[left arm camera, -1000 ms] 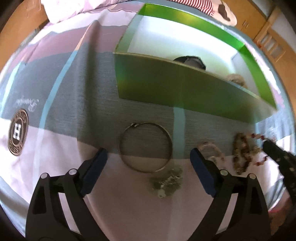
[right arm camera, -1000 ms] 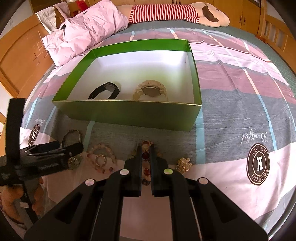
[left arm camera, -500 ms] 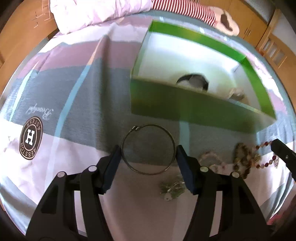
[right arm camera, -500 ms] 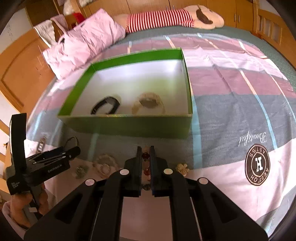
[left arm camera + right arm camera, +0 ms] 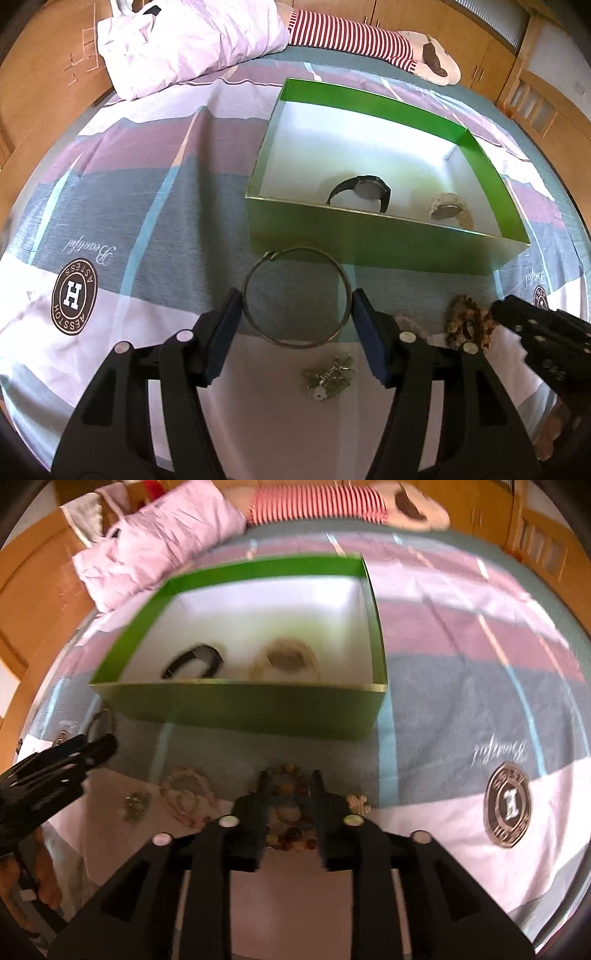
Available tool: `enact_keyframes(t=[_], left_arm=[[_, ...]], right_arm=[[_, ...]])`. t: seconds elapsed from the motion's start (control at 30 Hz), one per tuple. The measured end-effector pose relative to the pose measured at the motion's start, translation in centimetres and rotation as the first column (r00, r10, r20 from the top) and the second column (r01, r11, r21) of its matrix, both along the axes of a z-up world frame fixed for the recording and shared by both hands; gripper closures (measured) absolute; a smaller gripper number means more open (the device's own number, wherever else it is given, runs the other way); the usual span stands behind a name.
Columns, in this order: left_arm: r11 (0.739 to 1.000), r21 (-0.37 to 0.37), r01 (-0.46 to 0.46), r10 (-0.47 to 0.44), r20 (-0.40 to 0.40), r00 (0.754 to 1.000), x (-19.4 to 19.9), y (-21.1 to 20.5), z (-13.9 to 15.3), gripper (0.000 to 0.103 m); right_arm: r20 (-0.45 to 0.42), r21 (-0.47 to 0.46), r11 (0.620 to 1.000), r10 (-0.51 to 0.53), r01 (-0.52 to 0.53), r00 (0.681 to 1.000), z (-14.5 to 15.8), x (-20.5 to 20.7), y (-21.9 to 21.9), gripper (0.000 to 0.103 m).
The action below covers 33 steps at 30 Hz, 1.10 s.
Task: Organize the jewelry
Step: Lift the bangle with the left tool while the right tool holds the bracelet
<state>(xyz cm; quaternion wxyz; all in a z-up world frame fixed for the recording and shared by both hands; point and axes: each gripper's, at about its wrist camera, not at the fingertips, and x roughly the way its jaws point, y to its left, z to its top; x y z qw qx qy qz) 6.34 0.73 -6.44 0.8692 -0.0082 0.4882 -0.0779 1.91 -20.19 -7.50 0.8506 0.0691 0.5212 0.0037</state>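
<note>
While my left gripper (image 5: pixel 297 314) looks forward over the bedsheet (image 5: pixel 147 206), I see the metal ring (image 5: pixel 297 297) lying flat between its two blue pads (image 5: pixel 225 334). The jaws stand apart, one on each side of the ring and very near to its edge, but I cannot tell if they already touch it. Just behind the ring stands the green box (image 5: pixel 369 236), and inside it lie a black watch (image 5: pixel 364 192) and a pale watch (image 5: pixel 448 212). Near my right pad lies a small greenish charm (image 5: pixel 330 378), and further right are a pale bracelet (image 5: pixel 408 323) and a brown bead bracelet (image 5: pixel 467 317).

From my right gripper (image 5: pixel 288 786) the picture is blurred. Its jaws are partly apart, and they stand on both sides of the bead bracelet (image 5: pixel 290 830), which lies loose on the sheet. I do not think that they grip it. A small gold piece (image 5: pixel 358 805) lies just beside the right finger.

I judge that the risk is on both sides. The ring is thin and hard, so when I close on its edge it can spring out or tip up. The beads are loose and can slip from the jaws, or the fingers can catch the soft sheet with them.
</note>
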Motion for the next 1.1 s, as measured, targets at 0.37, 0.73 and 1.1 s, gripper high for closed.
enact_keyframes(t=[0.37,0.73,1.1], left_arm=[[1.000,0.004,0.023,-0.023,-0.016,1.000,-0.3,-0.7,-0.3,0.041],[1.000,0.011,0.014,-0.014,0.019,1.000,-0.3,-0.5,0.6,0.041],[0.999,0.025,0.022,-0.023,0.023,0.999,-0.5,-0.9,0.4,0.041]], right_arm=[[-0.018,-0.086,0.995,0.053,-0.055,0.998,-1.9,0.8,2.3,0.096],[0.252,0.013,0.999,0.047,-0.052,0.967,3.7,-0.8,2.3,0.096],[0.276,0.027,0.998,0.042,-0.052,0.960,4.6,-1.5,2.0,0.096]])
